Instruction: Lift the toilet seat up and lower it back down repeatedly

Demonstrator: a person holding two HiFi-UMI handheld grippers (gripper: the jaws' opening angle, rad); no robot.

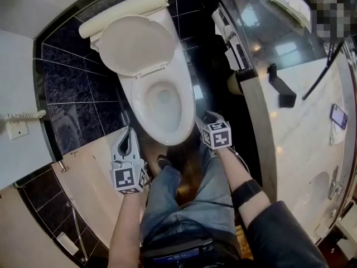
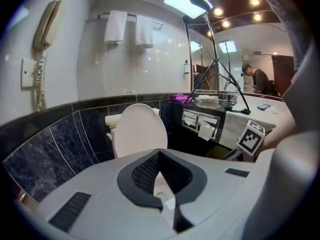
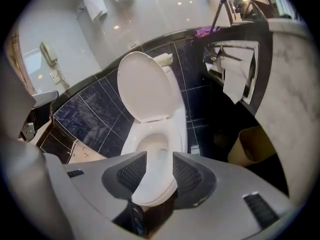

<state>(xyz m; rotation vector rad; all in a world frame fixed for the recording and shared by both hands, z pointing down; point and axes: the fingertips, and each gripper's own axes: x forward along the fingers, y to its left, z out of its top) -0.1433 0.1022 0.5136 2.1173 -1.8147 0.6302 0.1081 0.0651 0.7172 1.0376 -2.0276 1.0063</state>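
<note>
The white toilet [image 1: 162,102] stands against a black tiled wall. Its lid [image 1: 136,44] is raised against the tank, and the white ring round the bowl [image 3: 152,149] lies flat. I cannot tell whether the seat is up with the lid. My left gripper [image 1: 129,133] hangs low at the bowl's front left, clear of it, its pads [image 2: 150,171] meeting at the tips with nothing between. My right gripper [image 1: 207,118] is beside the bowl's front right. Its jaws [image 3: 160,171] stand open and point down at the bowl's front edge, holding nothing.
A marble counter [image 1: 301,149] runs along the right, with paper holders [image 3: 235,74] on its side and a tan bin [image 3: 252,144] below. A phone [image 1: 338,116] and a tripod [image 2: 220,69] are on the counter. A wall telephone [image 2: 44,34] hangs at left. My legs [image 1: 189,200] stand before the bowl.
</note>
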